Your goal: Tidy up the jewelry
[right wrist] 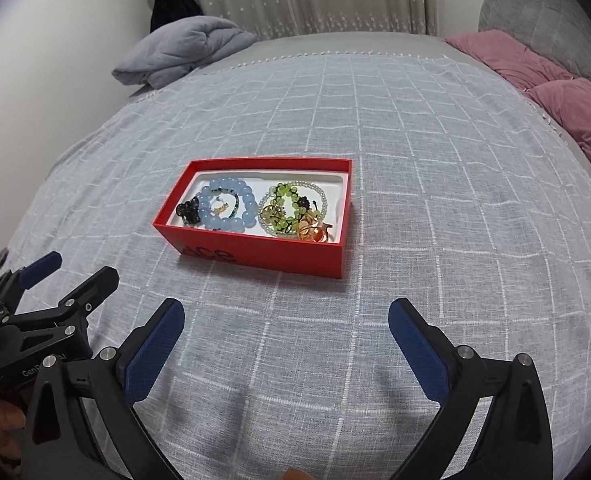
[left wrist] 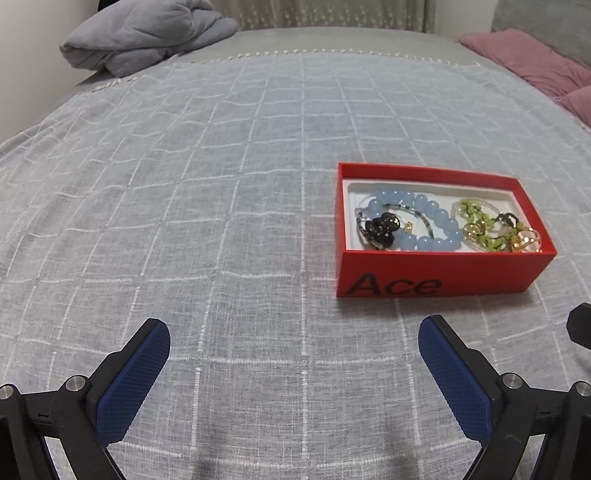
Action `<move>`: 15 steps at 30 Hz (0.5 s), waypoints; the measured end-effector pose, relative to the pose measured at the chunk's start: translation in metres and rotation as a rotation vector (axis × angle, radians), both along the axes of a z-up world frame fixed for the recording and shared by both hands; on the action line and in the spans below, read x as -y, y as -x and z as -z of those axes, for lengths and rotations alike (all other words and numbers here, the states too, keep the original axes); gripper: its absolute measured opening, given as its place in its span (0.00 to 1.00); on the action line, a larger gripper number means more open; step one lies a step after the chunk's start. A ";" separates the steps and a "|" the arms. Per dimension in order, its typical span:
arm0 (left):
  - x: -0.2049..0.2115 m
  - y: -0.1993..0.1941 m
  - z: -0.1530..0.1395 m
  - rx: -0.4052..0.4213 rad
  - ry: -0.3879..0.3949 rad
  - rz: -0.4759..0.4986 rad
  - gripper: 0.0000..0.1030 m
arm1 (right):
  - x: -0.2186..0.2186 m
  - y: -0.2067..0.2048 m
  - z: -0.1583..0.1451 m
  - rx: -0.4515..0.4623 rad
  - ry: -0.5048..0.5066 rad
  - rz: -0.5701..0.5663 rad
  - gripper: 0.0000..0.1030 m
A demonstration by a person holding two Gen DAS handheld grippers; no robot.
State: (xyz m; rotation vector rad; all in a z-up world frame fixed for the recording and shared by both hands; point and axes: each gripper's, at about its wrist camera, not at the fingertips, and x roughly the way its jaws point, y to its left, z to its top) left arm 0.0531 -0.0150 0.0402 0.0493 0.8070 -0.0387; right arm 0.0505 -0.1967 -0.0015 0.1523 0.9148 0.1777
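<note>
All jewelry lies in the red box [right wrist: 263, 254] on the bed [right wrist: 415, 240]: blue bracelet [right wrist: 231, 206], green bracelet [right wrist: 289, 210]. Left hand-held gripper [left wrist: 294, 334] & right hand-held gripper [right wrist: 286, 314] are released, w/ nothing held, near the box. Task looks nearly done; next, prob. only check & retreat.

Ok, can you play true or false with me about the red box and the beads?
1. The red box is open, with no lid on it. True.
2. The blue bead bracelet lies on the cloth outside the box. False: it is inside the box.
3. The green bead bracelet is in the box too. True.
4. The right tool is squeezing a bracelet. False: it is open and empty.
5. The left tool is open. True.
</note>
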 end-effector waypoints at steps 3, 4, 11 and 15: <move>0.000 0.000 0.000 -0.001 0.000 0.001 0.99 | 0.000 0.000 0.001 -0.004 0.002 0.003 1.00; 0.000 0.000 0.000 -0.002 -0.002 0.000 0.99 | 0.000 0.000 0.001 -0.005 0.002 0.005 1.00; 0.000 -0.001 0.001 -0.007 -0.003 0.008 0.99 | 0.000 -0.001 0.004 -0.030 0.007 0.016 1.00; -0.001 -0.002 0.002 -0.012 0.000 0.003 0.99 | 0.001 -0.002 0.005 -0.036 0.004 0.018 1.00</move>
